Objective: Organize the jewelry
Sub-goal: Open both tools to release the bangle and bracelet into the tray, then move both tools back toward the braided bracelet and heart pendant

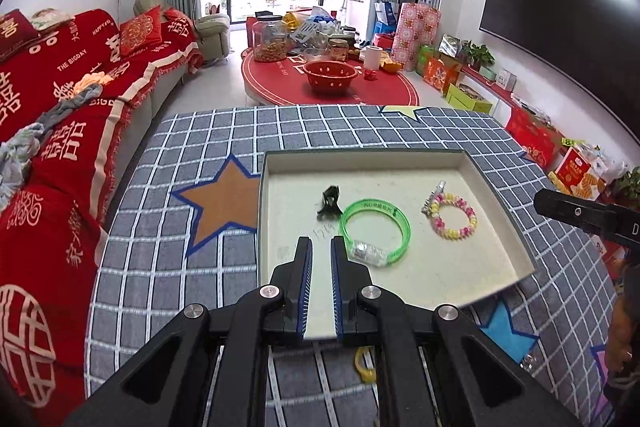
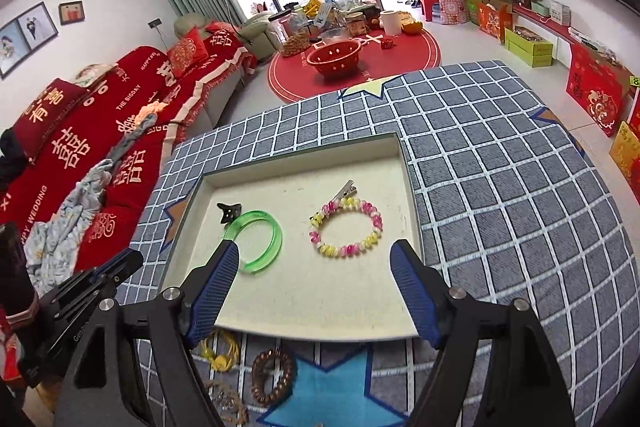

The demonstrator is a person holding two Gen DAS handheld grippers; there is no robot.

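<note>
Green bangle (image 1: 376,229), pink-yellow beaded bracelet (image 1: 454,215)

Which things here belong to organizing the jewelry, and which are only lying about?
Belong:
tray
green bangle
beaded bracelet
black clip
silver clip
brown bracelet
yellow jewelry

Lying about:
red colander
snack jar

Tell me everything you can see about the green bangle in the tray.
The green bangle is a translucent, bright green ring that looks like plastic, with faint dark lettering on its band and a clear, silvery block set into one section. It lies flat on the floor of the shallow cream tray, left of the pink and yellow bead bracelet and apart from it. A small black hair claw sits against its far left edge. Neither gripper holds it.
</note>
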